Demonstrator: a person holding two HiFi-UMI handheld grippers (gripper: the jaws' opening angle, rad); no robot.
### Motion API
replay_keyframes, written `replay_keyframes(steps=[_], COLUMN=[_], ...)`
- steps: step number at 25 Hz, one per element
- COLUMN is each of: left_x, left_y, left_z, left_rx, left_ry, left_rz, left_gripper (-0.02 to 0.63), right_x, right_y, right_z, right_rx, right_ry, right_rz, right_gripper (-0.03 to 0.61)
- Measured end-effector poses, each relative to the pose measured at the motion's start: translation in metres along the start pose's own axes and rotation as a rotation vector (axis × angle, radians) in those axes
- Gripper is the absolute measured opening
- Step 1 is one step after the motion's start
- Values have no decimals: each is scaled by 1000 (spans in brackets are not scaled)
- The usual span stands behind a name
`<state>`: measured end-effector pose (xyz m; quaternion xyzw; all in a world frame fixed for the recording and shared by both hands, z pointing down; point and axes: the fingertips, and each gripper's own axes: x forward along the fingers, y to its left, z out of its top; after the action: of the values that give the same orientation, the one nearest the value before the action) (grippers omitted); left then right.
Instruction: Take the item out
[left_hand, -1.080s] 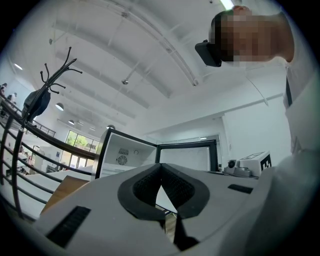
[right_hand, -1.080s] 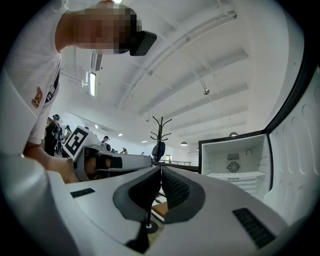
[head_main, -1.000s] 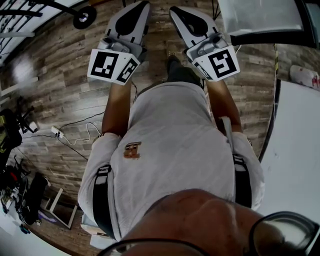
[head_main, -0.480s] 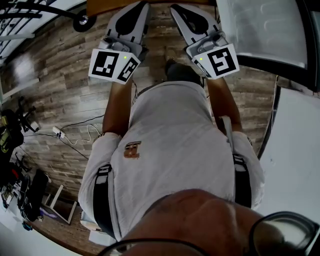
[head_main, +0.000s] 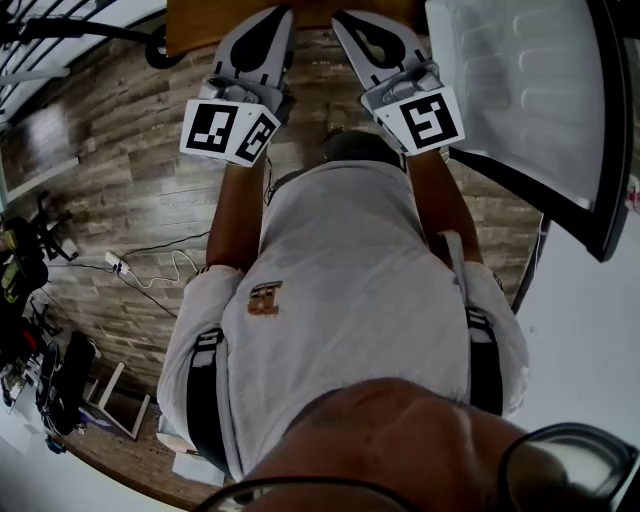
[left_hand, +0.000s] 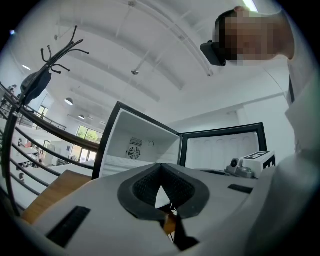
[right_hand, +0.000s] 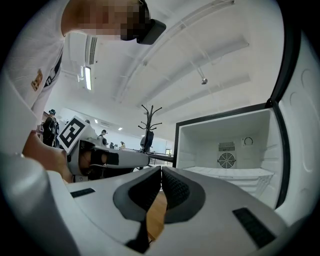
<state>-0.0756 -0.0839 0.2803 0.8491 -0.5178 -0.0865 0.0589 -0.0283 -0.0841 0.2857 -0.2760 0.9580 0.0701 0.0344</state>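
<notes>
A white fridge stands open ahead, with a round fan grille on its back wall and a white shelf below it. No item shows in the part of the fridge I see. Its door hangs open at the right. In the left gripper view the same fridge and door show ahead. My left gripper is shut with nothing in it. My right gripper is shut and empty too. Both are held level, side by side, short of the fridge.
A wooden surface lies just beyond the grippers' tips. A coat stand rises left of the fridge, and a dark railing runs along the left. Cables and clutter lie on the plank floor at the left.
The fridge door has come much further into the head view at the right and the wooden surface has appeared at the top. Both grippers stay shut, side by side.
</notes>
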Motion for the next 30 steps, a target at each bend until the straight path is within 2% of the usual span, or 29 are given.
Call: replay_keyframes(steps=[13,18,21,30], left_x=[92,103,106,115], left_y=[36,51,59,99], left_z=[-7,-31,-32,-56], left_rx=[-40,-92,-116,-204], left_ry=[32,48,57,103], left_rz=[76,112,136,171], left_gripper=[18,18,18,18], right_x=[47,49,52,78], right_y=[-92,-110,-114,-123], right_z=[-26,-56,-65,-95], right_rx=[-41,36,85,147], right_ry=[67,135,172,230], right_rz=[10,-33,-51,-109], right_gripper=[34,34,34,34])
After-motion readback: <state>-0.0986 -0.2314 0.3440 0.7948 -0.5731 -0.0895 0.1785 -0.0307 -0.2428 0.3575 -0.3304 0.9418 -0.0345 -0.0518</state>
